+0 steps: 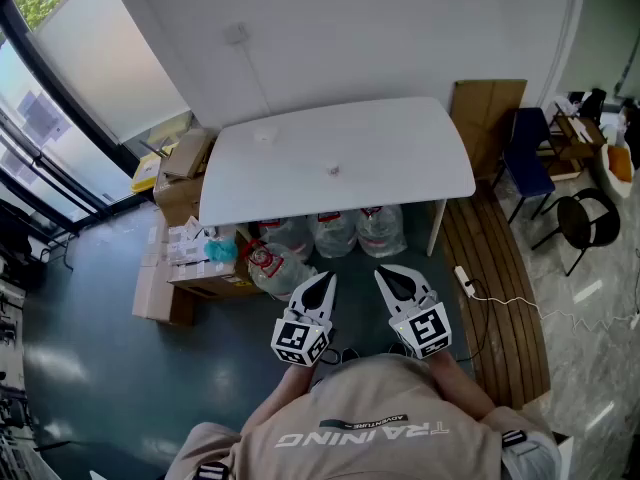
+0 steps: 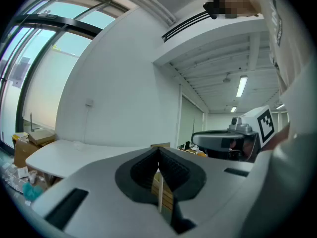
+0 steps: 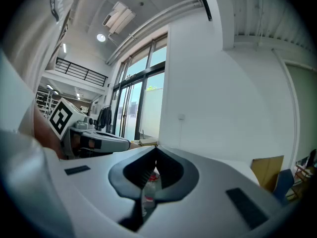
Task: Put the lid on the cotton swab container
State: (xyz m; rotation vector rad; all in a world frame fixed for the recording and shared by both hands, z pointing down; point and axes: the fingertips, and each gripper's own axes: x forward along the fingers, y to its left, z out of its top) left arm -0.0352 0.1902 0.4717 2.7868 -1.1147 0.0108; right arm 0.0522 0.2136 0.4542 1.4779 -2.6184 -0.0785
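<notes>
Container [image 1: 333,170], tiny, indistinct, on white table [image 1: 400,158]

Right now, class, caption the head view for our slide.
Both shut, the left claw and right claw point at a white table with bottles beneath.

The table [image 1: 400,163] looked smooth, matt white. Bottles [image 1: 335,234] were clear plastic, boxes [image 1: 182,178] plain cardboard. The floor [image 1: 90,368] shone glossy.

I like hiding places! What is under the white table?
Under the white table, big clear water bottles stand along its front edge, with cardboard boxes beside its left end. The tabletop covers anything farther back.
</notes>
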